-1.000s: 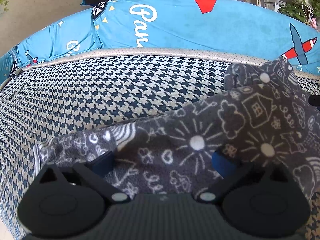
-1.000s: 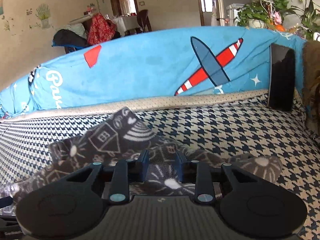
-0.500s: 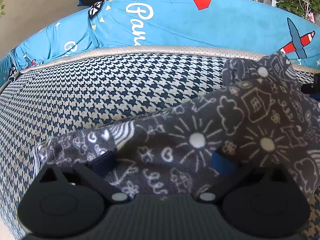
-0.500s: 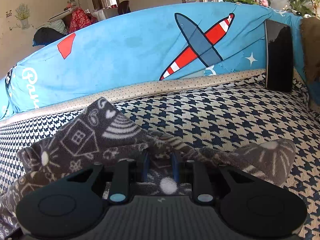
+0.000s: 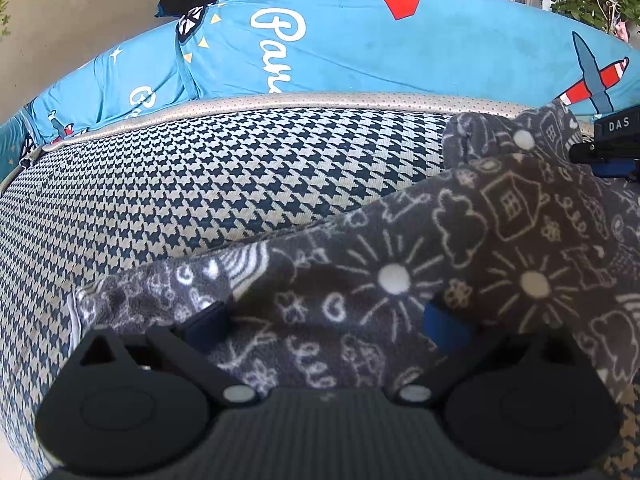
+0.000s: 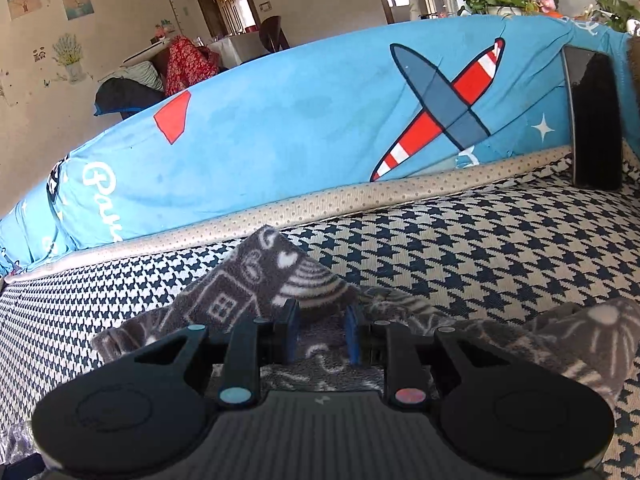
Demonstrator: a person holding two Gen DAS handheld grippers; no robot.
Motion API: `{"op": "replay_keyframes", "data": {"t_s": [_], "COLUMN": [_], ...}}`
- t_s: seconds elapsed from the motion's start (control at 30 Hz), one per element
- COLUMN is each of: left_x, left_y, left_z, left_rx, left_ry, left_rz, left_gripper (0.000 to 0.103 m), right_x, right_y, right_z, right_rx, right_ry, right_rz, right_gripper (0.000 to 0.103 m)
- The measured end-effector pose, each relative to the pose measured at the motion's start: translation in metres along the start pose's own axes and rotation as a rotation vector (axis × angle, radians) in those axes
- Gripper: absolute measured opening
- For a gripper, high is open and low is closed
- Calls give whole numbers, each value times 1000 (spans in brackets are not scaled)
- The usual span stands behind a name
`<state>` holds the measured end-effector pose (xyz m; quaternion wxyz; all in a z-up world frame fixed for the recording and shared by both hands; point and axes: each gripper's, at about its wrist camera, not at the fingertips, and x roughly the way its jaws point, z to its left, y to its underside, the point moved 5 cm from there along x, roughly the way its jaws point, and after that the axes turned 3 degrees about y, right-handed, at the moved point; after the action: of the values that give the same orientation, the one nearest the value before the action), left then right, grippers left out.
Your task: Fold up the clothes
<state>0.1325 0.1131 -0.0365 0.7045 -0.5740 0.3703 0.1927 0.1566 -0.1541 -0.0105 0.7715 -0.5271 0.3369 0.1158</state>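
Nearest thing in the left wrist view: the left hand-held gripper [image 5: 326,326] has its jaws spread wide, with the grey doodle-print fleece garment [image 5: 400,276] draped right between and over them, so the fingertips are mostly buried in cloth. The fleece's left edge sits just past the left finger; the rest runs off to the right and bunches up higher there. The right hand-held gripper [image 5: 612,148] pokes in at the far right edge, touching that raised part, mostly cut off.

In the right wrist view, the right hand-held gripper [image 6: 322,334] is at a narrow gap with a fold of the fleece garment [image 6: 256,280] between the blue pads. Can't really tell if it's pinching the cloth or the cloth just lies there. A peak of fabric stands up just beyond the fingers, and another flap lies out to the right.

Past the fleece, the houndstooth sofa seat [image 5: 208,184] is open to the left and ahead. Behind that runs a beige dotted trim [image 6: 360,200], then the blue airplane-print backrest cover [image 6: 300,120]. A dark flat slab [image 6: 592,120] leans on the backrest at far right.
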Motion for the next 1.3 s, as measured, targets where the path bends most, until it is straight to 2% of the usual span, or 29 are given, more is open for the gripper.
{"op": "replay_keyframes", "data": {"t_s": [0.23, 0.57, 0.73, 0.9, 1.1, 1.3], "left_x": [0, 0, -1, -2, -4, -9], "left_y": [1, 0, -1, -1, 1, 3], "left_z": [0, 2, 3, 5, 4, 3], "left_rx": [13, 23, 27, 25, 38, 53], "left_ry": [-4, 2, 12, 23, 31, 41], "left_rz": [-1, 14, 33, 53, 60, 60], "left_gripper": [103, 103, 103, 103, 103, 103], "right_x": [16, 28, 12, -13, -25, -45], "right_y": [-2, -6, -12, -13, 9, 25], "right_z": [7, 6, 10, 29, 47, 58], "right_rx": [-15, 32, 62, 36, -11, -43], "right_ry": [27, 39, 51, -7, -23, -35], "right_rz": [-3, 4, -32, -56, 4, 12], "right_gripper": [26, 26, 28, 45, 46, 46]}}
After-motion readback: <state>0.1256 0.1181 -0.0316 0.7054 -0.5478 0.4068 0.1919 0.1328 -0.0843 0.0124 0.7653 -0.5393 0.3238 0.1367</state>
